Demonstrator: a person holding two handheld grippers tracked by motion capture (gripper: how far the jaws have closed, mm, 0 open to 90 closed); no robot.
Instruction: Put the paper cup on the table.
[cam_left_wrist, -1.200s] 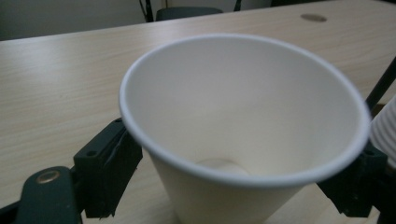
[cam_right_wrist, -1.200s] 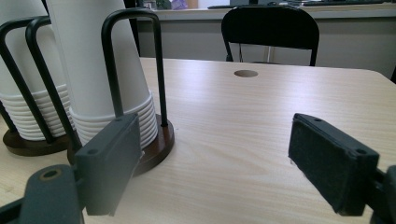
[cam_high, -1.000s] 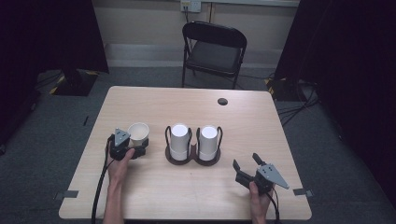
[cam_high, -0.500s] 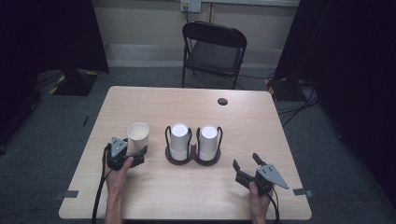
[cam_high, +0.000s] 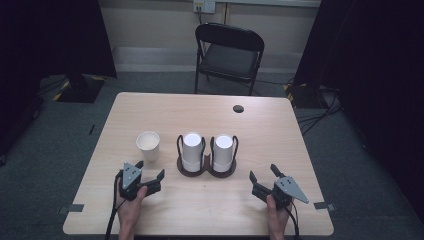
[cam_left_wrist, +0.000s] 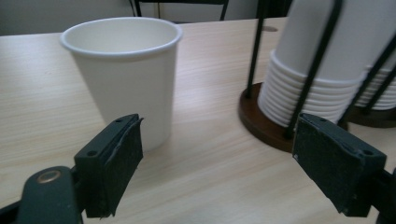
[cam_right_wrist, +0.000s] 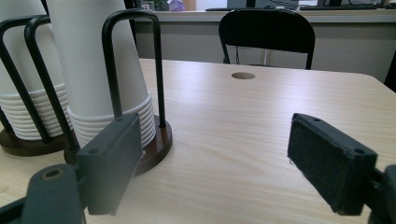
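The single paper cup (cam_high: 148, 145) is standing upright and mouth-up on the table (cam_high: 210, 115), left of the cup holder (cam_high: 206, 170) and well clear of it, with bare wood showing between the two. Its long axis is running straight up from the table, so a grasp would have to close across its sides rather than along its length.

The left gripper (cam_high: 149, 176) is sitting just near of the cup and a little toward the left edge, and is clearly the nearer of the two. In the left gripper view the cup (cam_left_wrist: 123, 77) is lying ahead of the jaws and off toward the left jaw: its base is peeking just past that jaw's inner edge, while the wide gap between the jaws is mostly framing bare table. The jaws are standing wide apart and are gripping nothing; the cup is apart from both pads.

To the right, two upside-down stacks of cups (cam_high: 223, 150) are resting inside the holder's black wire loops.

The right gripper (cam_high: 262, 178) is lying near the front right of the table, well apart from the single cup, its jaws also spread wide and empty, looking toward the nearer stack (cam_right_wrist: 102, 74) and the folding chair (cam_high: 227, 52) beyond
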